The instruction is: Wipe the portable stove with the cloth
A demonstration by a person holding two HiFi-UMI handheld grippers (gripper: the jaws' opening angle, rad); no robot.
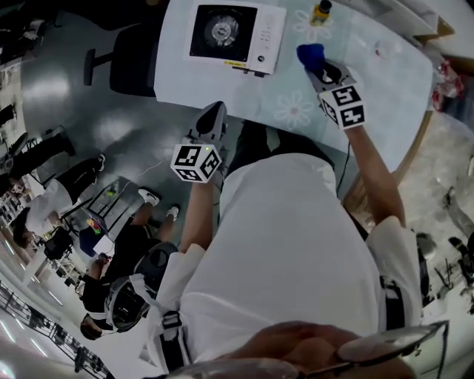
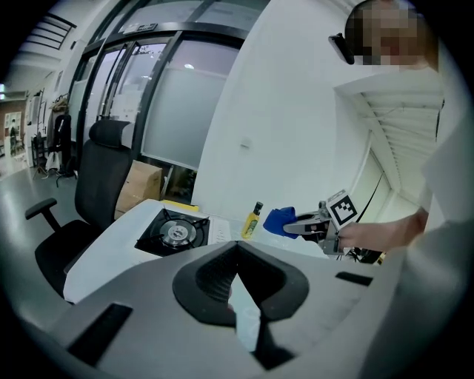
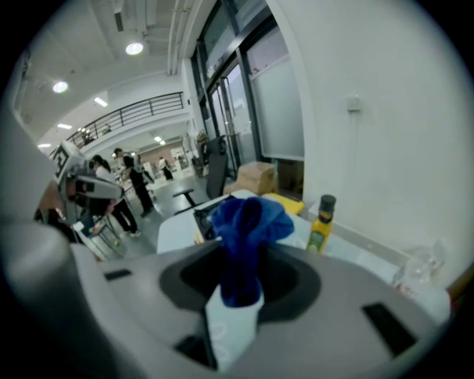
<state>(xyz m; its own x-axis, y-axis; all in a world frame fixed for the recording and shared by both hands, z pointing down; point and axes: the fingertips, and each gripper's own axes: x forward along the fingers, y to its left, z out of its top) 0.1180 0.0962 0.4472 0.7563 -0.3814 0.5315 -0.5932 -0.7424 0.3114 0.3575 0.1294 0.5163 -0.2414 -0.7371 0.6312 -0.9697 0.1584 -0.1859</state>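
- Your right gripper (image 1: 320, 65) has its jaws pinched on a bright blue, soft fabric cloth (image 1: 311, 55). The cloth bunches into a loose wad past the tips.
- The cloth looks light and limp. It will likely fold and drag rather than push, so a firm pinch near its middle, as now, should leave enough free fabric to wipe with.
- Your left gripper (image 1: 209, 122) has its jaws pressed together with nothing between them. It hangs off the near edge of the table, apart from everything on it.
- The white, square portable stove with a black burner top (image 1: 229, 33) sits flat on the pale, flower-patterned table (image 1: 296, 111), towards its far left.
- The stove lies to the left of the held cloth, near but not touching. The cloth appears raised above the tabletop.
- The stove looks rigid and stable, with smooth panels and a ridged burner likely to snag fabric.
- A small yellow bottle with a dark cap (image 1: 321, 12) stands just beyond the cloth.
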